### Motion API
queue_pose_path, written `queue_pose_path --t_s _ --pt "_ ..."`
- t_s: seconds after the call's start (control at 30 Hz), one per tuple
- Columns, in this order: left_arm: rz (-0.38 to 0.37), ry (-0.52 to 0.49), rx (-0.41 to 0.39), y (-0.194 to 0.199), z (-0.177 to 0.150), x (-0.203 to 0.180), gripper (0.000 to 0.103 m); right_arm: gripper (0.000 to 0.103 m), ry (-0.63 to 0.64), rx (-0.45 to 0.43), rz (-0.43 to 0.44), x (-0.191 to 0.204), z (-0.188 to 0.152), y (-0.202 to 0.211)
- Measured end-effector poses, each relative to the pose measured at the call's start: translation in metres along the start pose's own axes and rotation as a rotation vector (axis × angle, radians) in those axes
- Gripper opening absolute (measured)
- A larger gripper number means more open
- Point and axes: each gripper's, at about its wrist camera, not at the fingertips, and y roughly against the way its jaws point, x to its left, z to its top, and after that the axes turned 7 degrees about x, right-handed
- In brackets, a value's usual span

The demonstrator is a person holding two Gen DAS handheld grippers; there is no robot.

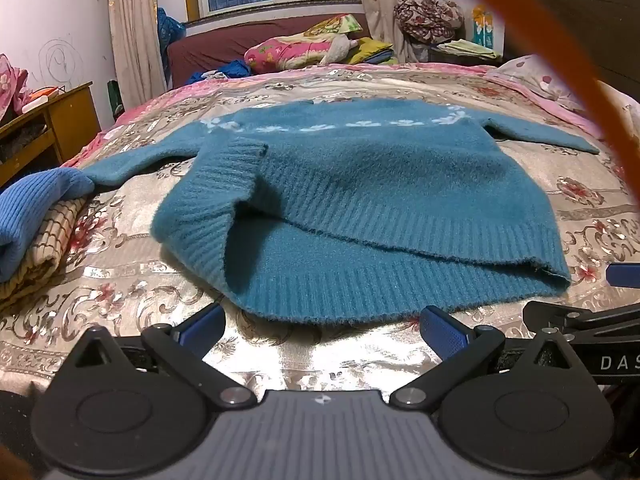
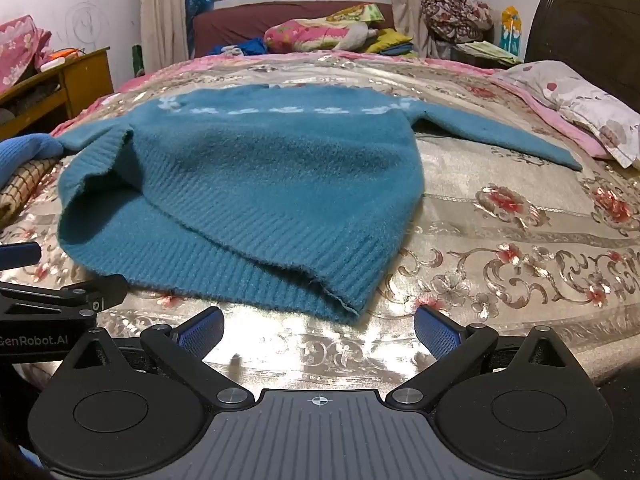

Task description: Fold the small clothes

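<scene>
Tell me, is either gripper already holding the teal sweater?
No, the left gripper and the right gripper both stand open short of the teal sweater, with nothing between their fingers.

1. You are holding the left gripper [image 1: 323,330] tilted downward, its jaws standing wide apart with nothing between its pads [image 1: 444,330].
2. You are holding the right gripper [image 2: 319,330] tilted downward too, jaws spread wide and gripping nothing.
3. You are keeping the two side by side, close together.

My left gripper [image 1: 324,330] hangs wide open just short of the teal sweater's [image 1: 360,184] ribbed hem on the floral bedspread [image 1: 120,276].
</scene>
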Motion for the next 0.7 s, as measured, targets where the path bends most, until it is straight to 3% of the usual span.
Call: queue_pose_path --t_s 0.7 --pt "0.006 0.000 0.008 0.0008 -0.0017 -0.0016 0.103 0.102 0.027 -0.013 -0.013 0.0060 -0.0020 0.0047"
